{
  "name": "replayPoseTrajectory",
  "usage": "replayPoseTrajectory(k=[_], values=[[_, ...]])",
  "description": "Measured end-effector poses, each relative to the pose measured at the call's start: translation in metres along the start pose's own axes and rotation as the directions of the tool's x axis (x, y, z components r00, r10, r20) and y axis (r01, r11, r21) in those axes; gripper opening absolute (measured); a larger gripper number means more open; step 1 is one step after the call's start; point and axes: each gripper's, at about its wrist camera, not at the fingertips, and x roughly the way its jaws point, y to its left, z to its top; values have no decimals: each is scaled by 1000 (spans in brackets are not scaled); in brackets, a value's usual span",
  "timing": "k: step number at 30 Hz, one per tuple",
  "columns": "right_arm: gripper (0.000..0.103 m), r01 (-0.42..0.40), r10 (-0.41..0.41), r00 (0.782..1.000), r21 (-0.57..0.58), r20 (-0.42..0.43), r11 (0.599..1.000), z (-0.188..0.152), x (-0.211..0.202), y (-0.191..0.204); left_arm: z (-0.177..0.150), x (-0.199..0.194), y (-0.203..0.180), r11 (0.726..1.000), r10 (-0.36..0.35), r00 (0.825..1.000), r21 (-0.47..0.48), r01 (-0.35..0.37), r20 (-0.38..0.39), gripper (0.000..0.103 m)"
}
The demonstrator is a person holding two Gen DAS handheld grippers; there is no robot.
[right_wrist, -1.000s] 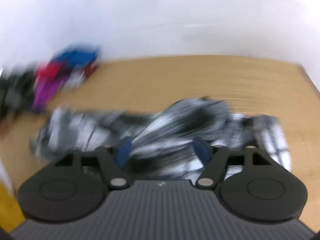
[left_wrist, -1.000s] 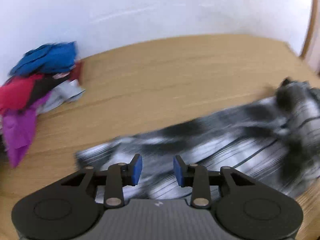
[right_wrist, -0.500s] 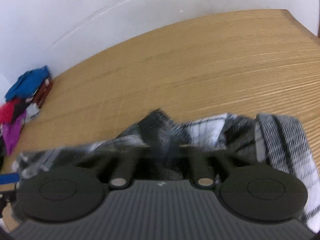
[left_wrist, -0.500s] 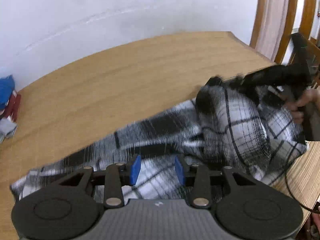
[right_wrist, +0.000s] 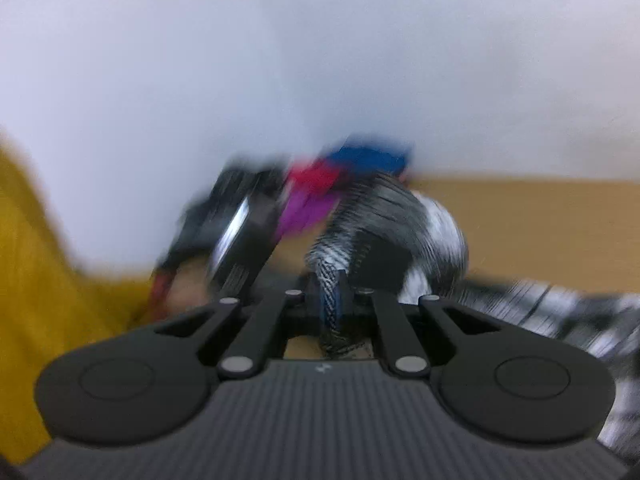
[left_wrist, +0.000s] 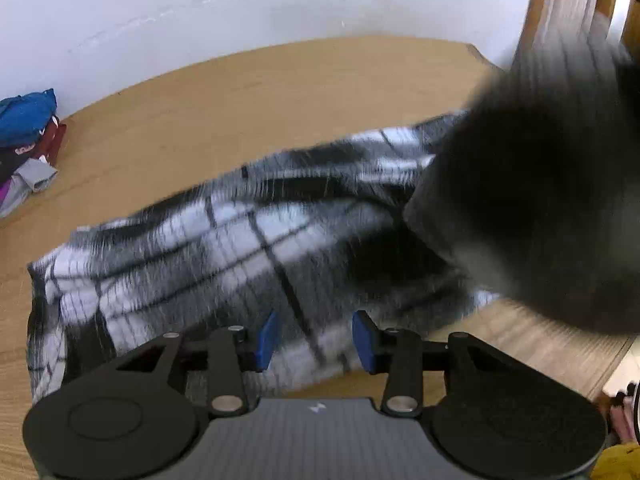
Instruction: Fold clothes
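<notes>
Lying across the wooden table [left_wrist: 280, 92], the black-and-white checked shirt [left_wrist: 224, 248] is stretched from the left part of the near side toward the right, and it is blurred by motion. One fold of it rises up in the right wrist view, where the right gripper [right_wrist: 331, 300] is closed tight on a bunched strip of this cloth. The left gripper [left_wrist: 314, 338] hangs over the near edge of the shirt; its jaws are opening, the blue pads stand apart and do not press on the cloth under them. A big dark blurred shape [left_wrist: 540, 200] covers the right part of the left wrist view, and what it is cannot be told. Behind the shirt the table is bare up to the white wall [left_wrist: 240, 8]. At the far left, a pile of coloured clothes [left_wrist: 28, 136] lies against the wall. On the right, the table's corner is near a wooden frame [left_wrist: 536, 12]. No readable writing shows.
</notes>
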Motion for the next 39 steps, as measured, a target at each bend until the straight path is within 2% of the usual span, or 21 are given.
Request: replayPoseTrajectory(k=[2, 3, 5, 7, 8, 9, 12, 14, 17, 19, 22, 24, 27, 28, 29, 30, 31, 33, 36, 37, 39], values=[[9, 19, -23, 986, -24, -165, 1000, -22, 28, 12, -15, -1, -2, 999, 24, 1000, 23, -23, -16, 43], [10, 33, -38, 968, -25, -247, 999, -34, 44, 15, -24, -3, -5, 999, 30, 999, 34, -30, -17, 43], [15, 74, -86, 918, -46, -387, 996, -57, 72, 23, -41, -7, -7, 999, 17, 999, 39, -16, -31, 44], [18, 147, -188, 875, -124, -447, 981, -72, 88, 38, -57, -11, -9, 999, 5, 999, 44, -2, -52, 44], [20, 175, -223, 868, -147, -444, 974, -77, 86, 43, -64, -13, -10, 999, 3, 998, 49, 0, -66, 44], [22, 200, -240, 874, -136, -422, 970, -77, 83, 47, -69, -16, -11, 999, -8, 998, 52, 12, -66, 44], [42, 271, -265, 905, -28, -333, 962, -73, 63, 46, -82, -35, -16, 996, -55, 998, 74, 58, -36, 44], [57, 343, -313, 907, 60, -282, 938, -77, 54, 42, -89, -49, -21, 991, -79, 997, 110, 80, -10, 46], [59, 435, -385, 887, 181, -257, 882, -85, 41, 27, -96, -71, -32, 974, -102, 994, 206, 94, 29, 51], [59, 458, -391, 882, 283, -262, 843, -95, 35, 15, -100, -86, -39, 959, -128, 990, 260, 109, 56, 54], [59, 482, -400, 875, 434, -271, 761, -111, 35, -5, -101, -99, -55, 936, -198, 975, 315, 159, 98, 64], [59, 473, -405, 880, 516, -247, 714, -120, 31, -12, -97, -92, -67, 922, -214, 970, 351, 162, 115, 68], [59, 456, -421, 882, 604, -212, 653, -127, 31, -19, -89, -58, -85, 913, -187, 978, 384, 139, 91, 66], [59, 460, -429, 879, 615, -210, 641, -128, 32, -20, -87, -42, -87, 916, -182, 982, 373, 150, 51, 61], [59, 465, -438, 874, 621, -210, 631, -129, 33, -21, -86, -27, -87, 920, -182, 983, 355, 169, 3, 34], [59, 472, -448, 869, 620, -210, 627, -129, 33, -19, -86, -19, -86, 927, -178, 984, 331, 178, -32, 16], [59, 480, -458, 864, 617, -209, 624, -128, 33, -17, -86, -19, -81, 935, -175, 984, 307, 177, -32, 16], [59, 495, -480, 854, 603, -204, 626, -127, 30, -12, -88, -47, -61, 954, -194, 980, 240, 180, 36, 14], [60, 522, -513, 837, 558, -191, 645, -123, 24, 0, -97, -89, -15, 981, -184, 978, 77, 177, 100, 14], [60, 533, -522, 831, 540, -191, 651, -122, 23, 3, -101, -95, -1, 986, -168, 981, 30, 166, 96, 15], [60, 549, -531, 823, 517, -200, 657, -123, 24, 5, -113, -88, 23, 992, -120, 992, -32, 121, 32, 15]])
